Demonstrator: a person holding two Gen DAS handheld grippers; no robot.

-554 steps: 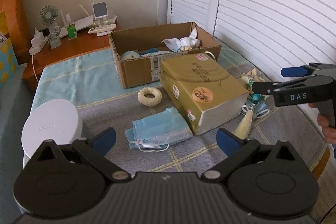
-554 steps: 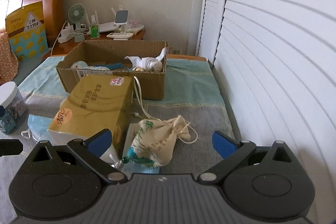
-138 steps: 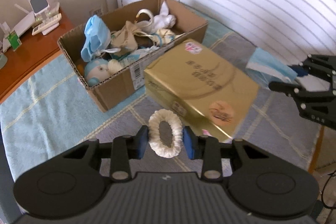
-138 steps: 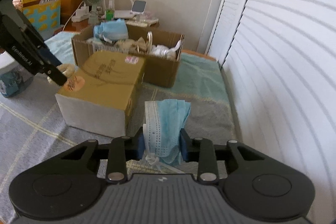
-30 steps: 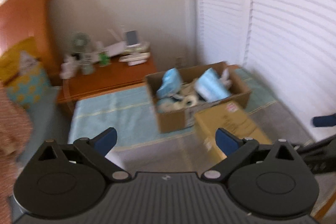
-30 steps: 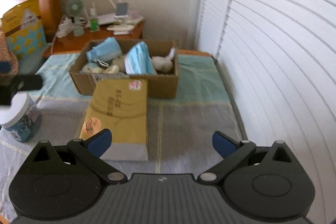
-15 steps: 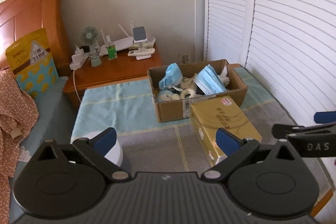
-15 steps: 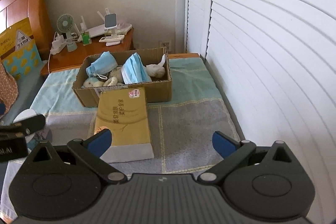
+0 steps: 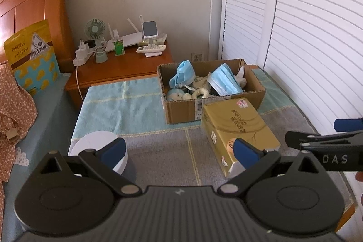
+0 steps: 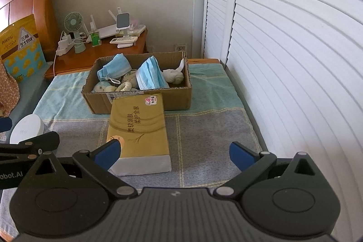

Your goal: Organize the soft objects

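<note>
Left gripper (image 9: 179, 149), right gripper (image 10: 173, 152): tongs apart, empty. Soft items inside cardboard box (image 10: 145, 103). Advice: verify blanket (image 10: 204, 135) clear, hold back.

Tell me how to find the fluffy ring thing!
Find the cardboard box on the blue towel, behind the gold tissue pack. Look inside near its front wall, left of the flat blue mask. The ring is cream and loop-shaped, with a hole in the middle, unlike the blue masks around it.

Left claw (image 9: 179, 150) and right claw (image 10: 174, 152) both gape wide, empty, side by side.
</note>
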